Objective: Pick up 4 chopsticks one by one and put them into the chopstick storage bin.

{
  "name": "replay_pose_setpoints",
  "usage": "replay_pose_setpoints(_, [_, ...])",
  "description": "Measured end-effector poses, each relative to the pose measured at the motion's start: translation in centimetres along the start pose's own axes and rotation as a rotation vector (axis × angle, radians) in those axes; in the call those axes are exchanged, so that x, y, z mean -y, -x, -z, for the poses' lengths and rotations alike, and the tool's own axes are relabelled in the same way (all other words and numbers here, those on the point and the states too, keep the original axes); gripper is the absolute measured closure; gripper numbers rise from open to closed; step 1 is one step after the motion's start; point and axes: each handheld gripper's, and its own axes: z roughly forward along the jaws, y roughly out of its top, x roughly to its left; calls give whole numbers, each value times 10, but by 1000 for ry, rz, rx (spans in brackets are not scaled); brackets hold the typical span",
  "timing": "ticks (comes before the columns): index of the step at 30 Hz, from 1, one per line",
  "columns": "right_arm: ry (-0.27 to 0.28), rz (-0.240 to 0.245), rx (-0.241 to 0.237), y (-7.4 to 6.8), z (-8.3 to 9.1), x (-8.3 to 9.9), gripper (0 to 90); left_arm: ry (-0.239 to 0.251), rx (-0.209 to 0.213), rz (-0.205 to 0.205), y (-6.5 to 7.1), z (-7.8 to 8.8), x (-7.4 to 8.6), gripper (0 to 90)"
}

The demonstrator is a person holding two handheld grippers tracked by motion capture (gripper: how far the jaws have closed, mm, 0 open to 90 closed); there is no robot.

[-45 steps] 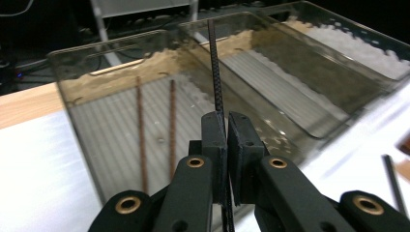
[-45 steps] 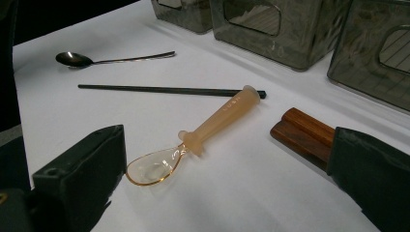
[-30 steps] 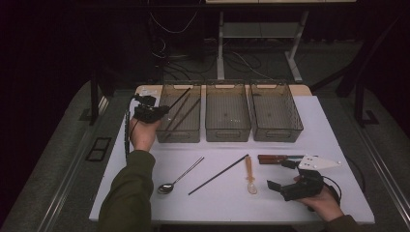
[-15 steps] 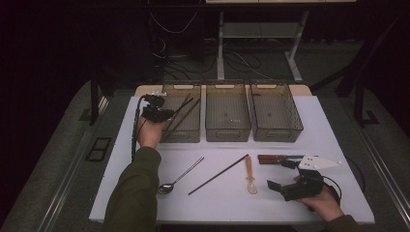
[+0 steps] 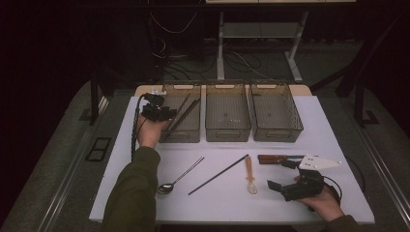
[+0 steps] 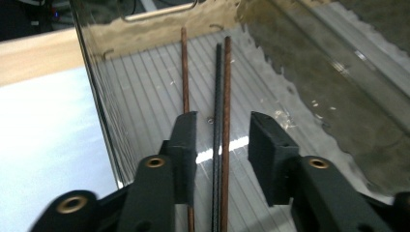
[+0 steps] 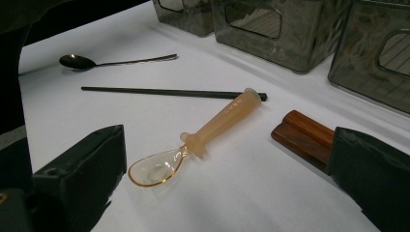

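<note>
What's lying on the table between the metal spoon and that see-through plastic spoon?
A single black chopstick lies between the metal spoon and the clear plastic spoon. The high view shows it, and the right gripper view too.

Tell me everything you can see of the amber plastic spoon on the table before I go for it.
The plastic spoon is see-through amber, with a shallow oval bowl, a small collar and a thick round handle bearing faint raised letters. It lies flat on the white table, bowl facing up and nearest the right tongs, whose jaws stand open either side of it without touching. Its handle end sits right by the tip of the black chopstick; whether they touch is unclear.
</note>
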Motion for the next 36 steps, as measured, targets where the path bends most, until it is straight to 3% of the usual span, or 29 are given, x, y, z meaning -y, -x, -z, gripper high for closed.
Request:
replay_pose_setpoints(9, [-2,-2,2,0,0,0,8,62,125,-33,6,22,2,462])
replay_pose_setpoints(14, [-3,-1,2,-1,-1,0,7,71,174,-87,17,34,5,417])
replay_pose_setpoints(20, [-3,-2,2,-1,-1,0,7,94,229,-124,33,45,15,364])
replay_pose_setpoints(36, [-4,-1,3,-2,-1,0,7,130,324,-212,74,64,50,279])
